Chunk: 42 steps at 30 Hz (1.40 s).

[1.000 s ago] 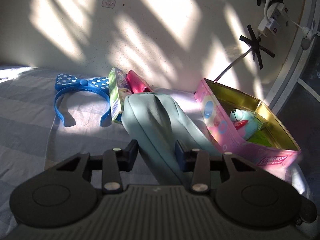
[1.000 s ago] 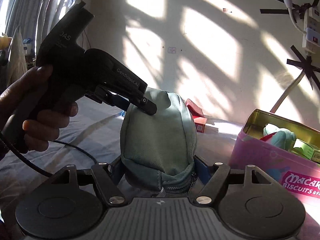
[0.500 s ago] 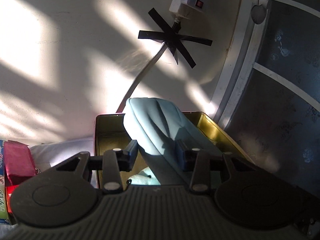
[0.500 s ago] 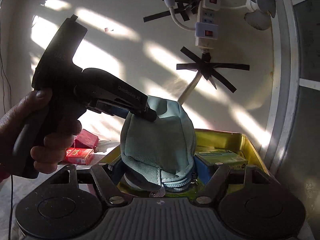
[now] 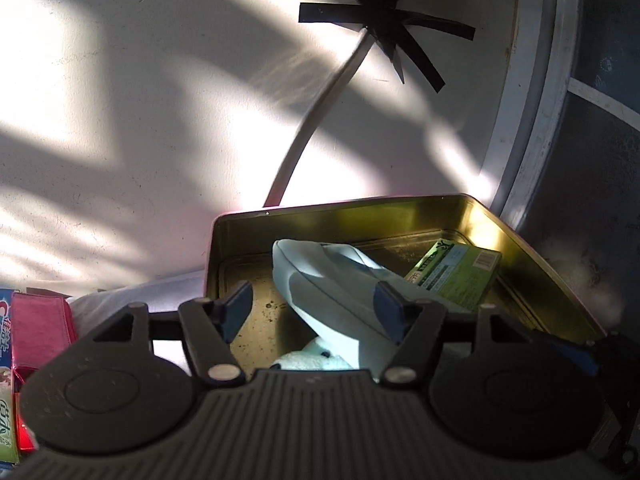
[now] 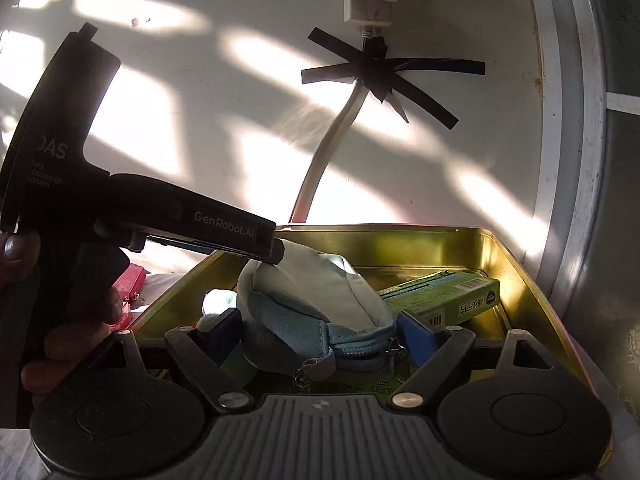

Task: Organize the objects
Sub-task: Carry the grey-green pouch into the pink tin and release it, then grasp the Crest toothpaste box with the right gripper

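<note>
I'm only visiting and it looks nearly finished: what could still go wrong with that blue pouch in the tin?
1. The pouch lies propped on the green box and a soft toy, not flat, so it might slump or roll.
2. Its zipper pull dangles between the right gripper jaws, which have just been opening; pulling back could snag it.
3. The left gripper, also just opening, sits low inside the tin and could knock its wall.

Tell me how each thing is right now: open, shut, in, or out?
Gold-lined metal tin: open, no lid on.
Light blue fabric zip pouch: lying inside the tin, zip looks shut.
Green cardboard box: in the tin, closed.
Left gripper: jaws just opened, letting go of pouch.
Right gripper: jaws just opened around pouch.
</note>
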Available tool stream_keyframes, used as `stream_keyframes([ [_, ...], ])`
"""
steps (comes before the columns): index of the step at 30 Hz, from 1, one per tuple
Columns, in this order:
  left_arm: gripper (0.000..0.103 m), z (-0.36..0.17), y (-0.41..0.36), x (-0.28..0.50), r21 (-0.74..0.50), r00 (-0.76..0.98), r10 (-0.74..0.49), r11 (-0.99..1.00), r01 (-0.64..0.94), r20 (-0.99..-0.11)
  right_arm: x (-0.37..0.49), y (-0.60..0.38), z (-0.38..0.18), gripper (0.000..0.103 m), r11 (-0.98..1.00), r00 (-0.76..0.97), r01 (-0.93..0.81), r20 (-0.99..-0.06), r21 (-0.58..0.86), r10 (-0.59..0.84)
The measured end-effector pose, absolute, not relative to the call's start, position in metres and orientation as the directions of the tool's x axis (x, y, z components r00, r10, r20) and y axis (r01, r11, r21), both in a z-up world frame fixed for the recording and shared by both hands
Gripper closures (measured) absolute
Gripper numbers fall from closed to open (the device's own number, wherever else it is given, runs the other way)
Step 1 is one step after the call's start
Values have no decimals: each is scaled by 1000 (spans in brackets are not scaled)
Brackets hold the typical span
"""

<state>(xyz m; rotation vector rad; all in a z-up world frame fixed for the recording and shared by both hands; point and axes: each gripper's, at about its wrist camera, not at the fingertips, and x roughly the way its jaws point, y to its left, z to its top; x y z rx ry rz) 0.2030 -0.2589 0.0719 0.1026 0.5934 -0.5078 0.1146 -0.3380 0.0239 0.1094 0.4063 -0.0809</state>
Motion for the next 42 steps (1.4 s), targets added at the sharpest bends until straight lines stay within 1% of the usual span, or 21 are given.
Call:
stream_keyframes([
  [6, 34, 90, -234, 163, -55, 752, -426, 884, 464, -503, 66, -321, 38, 20, 987, 954, 116, -290, 110, -80],
  [8, 34, 93, -224, 144, -44, 765, -426, 885, 464, -484, 46, -313, 42, 20, 983, 963, 117, -256, 141, -78],
  [12, 34, 91, -204, 109, 9, 795, -391, 895, 446, -464, 12, -306, 40, 21, 977, 975, 91, -215, 191, -49],
  [16, 34, 80, -179, 85, 34, 807, -353, 908, 417, -474, -8, -294, 37, 23, 976, 981, 62, -191, 209, -21],
  [19, 34, 70, -158, 74, 53, 813, -311, 922, 384, -493, -13, -284, 35, 27, 972, 979, 48, -203, 230, -1],
  [26, 34, 47, -107, 66, 61, 818, -214, 955, 289, -534, -8, -251, 33, 29, 973, 964, -9, -255, 229, 69],
  [29, 34, 39, -85, 66, 53, 816, -179, 967, 248, -550, -4, -234, 35, 29, 978, 958, -41, -270, 206, 97],
  [42, 33, 14, -6, 76, 43, 829, -48, 995, 87, -557, 19, -174, 28, 29, 978, 913, -132, -365, 163, 184],
])
